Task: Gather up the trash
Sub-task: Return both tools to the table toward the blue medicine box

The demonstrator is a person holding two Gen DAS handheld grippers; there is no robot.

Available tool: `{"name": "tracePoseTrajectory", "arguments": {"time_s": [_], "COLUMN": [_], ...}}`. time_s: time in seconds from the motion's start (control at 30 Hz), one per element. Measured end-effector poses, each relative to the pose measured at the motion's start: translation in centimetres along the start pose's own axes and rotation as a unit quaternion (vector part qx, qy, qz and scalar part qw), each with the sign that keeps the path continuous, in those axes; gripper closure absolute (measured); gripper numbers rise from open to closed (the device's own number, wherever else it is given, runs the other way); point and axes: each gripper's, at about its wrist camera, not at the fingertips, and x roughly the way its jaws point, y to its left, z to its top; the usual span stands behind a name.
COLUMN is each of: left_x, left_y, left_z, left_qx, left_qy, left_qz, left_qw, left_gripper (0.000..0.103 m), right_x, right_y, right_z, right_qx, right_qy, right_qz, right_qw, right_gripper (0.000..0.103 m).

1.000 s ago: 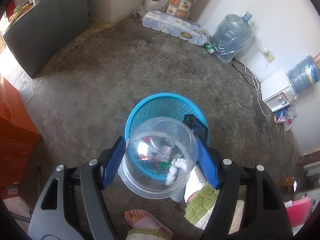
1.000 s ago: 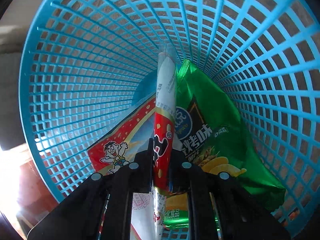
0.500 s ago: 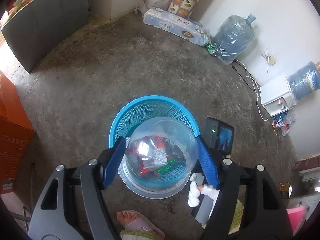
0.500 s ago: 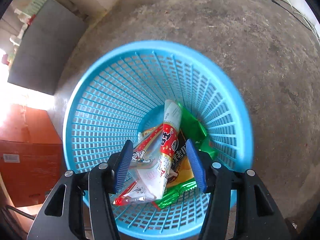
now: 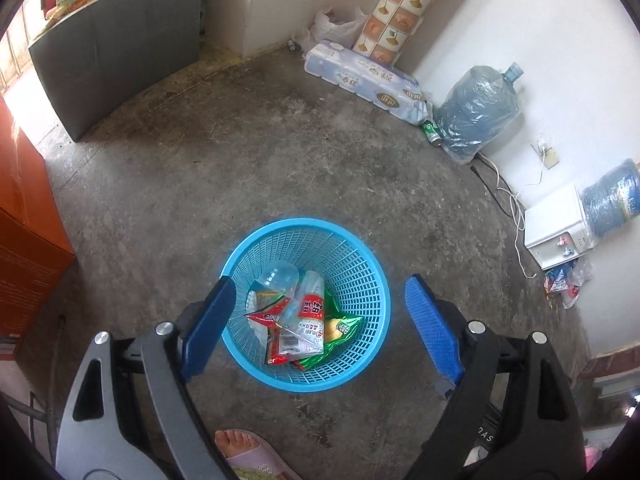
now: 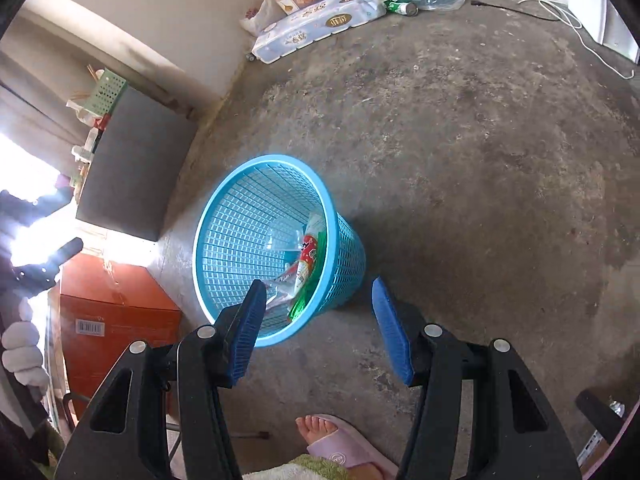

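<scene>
A blue mesh basket (image 5: 376, 280) stands on the concrete floor. Inside lie a clear plastic cup (image 5: 280, 278), a red-and-white snack wrapper (image 5: 310, 312) and a green chip bag (image 5: 342, 326). My left gripper (image 5: 319, 280) hovers above the basket; its jaws are opening and nothing is between them. In the right wrist view the basket (image 6: 200, 248) sits lower and farther off, the wrapper (image 6: 308, 256) showing inside. My right gripper (image 6: 319, 282) is high above it, open and empty.
An orange box (image 5: 24, 240) stands left of the basket and a grey counter (image 5: 116, 48) behind it. Along the far wall are a toilet-paper pack (image 5: 360, 76), a green can (image 5: 432, 132), a water jug (image 5: 476, 108) and a white dispenser (image 5: 556, 232). A slippered foot (image 5: 244, 456) is near.
The left gripper widened and the clear cup dropped from it into the basket. The right gripper let go of the wrapper and rose up out of the basket.
</scene>
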Motion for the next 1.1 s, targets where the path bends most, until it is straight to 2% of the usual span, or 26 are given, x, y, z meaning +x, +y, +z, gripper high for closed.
{"name": "tracePoseTrajectory", "arguments": {"time_s": [0.13,0.27,0.4,0.5,0.63,0.77,0.87,1.0,1.1], "left_x": [-8.1,-16.7,-24.2,-28.8,-33.3,-36.4,-38.1,-40.1,-41.3], "left_y": [-0.7,-1.1,-0.3,1.6,6.3,11.9,15.9,20.1,22.3], "left_z": [-0.8,-4.0,-9.5,-14.5,-21.8,-28.8,-33.2,-37.9,-40.3], "left_qx": [0.023,0.044,0.036,0.013,-0.044,-0.121,-0.176,-0.240,-0.264], "left_qy": [-0.061,-0.114,-0.158,-0.185,-0.216,-0.238,-0.250,-0.269,-0.286], "left_qz": [-0.006,-0.016,-0.027,-0.028,0.007,0.053,0.087,0.112,0.126], "left_qw": [0.9978,0.9924,0.9865,0.9823,0.9754,0.9622,0.9482,0.9261,0.9125], "left_gripper": [0.021,0.021,0.021,0.021,0.020,0.020,0.020,0.020,0.020], "right_x": [-2.9,-6.9,-10.7,-12.9,-15.5,-17.0,-17.5,-17.0,-15.7], "right_y": [1.4,4.5,8.0,10.5,14.1,19.0,23.8,30.3,34.8], "right_z": [-1.1,-1.8,-3.2,-4.6,-7.3,-10.9,-14.3,-18.4,-19.8], "right_qx": [-0.031,-0.082,-0.144,-0.184,-0.238,-0.306,-0.373,-0.439,-0.441], "right_qy": [-0.011,-0.045,-0.081,-0.087,-0.086,-0.064,-0.042,-0.003,0.043], "right_qz": [0.012,0.035,0.058,0.084,0.123,0.162,0.195,0.231,0.263], "right_qw": [0.999,0.995,0.985,0.975,0.960,0.936,0.906,0.868,0.857], "right_gripper": [0.049,0.049,0.049,0.046,0.042,0.039,0.036,0.034,0.034]}}
